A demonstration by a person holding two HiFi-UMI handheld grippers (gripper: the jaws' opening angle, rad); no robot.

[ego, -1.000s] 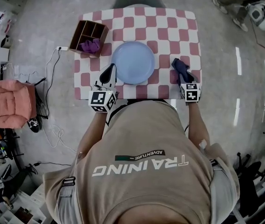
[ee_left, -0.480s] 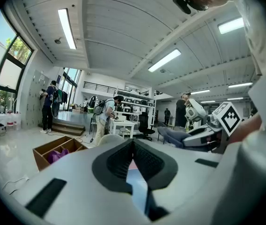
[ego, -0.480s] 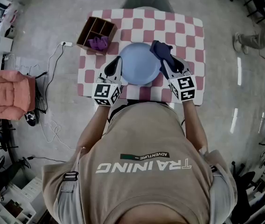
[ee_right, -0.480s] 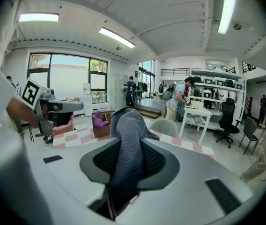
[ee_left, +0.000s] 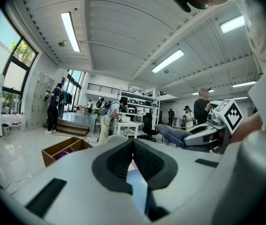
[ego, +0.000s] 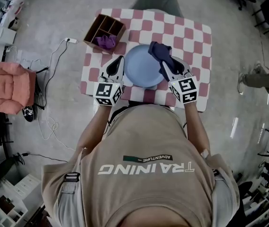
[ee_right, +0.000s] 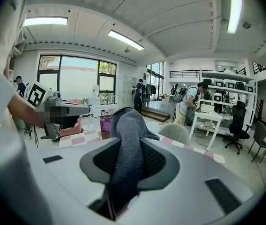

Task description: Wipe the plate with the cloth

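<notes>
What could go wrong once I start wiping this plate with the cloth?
The cloth is pinched only as a bunched strip in the right gripper, so it could pull free under wiping pressure. The left gripper sits at the left rim of the plate with its jaws together, not clamped on it, so the plate may slide across the checkered table.

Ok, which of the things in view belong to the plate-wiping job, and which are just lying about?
In the job: plate, cloth clamped in the right gripper, left gripper by the plate's rim.
Lying about: wooden box with purple item, pink cushion, floor cables.
</notes>
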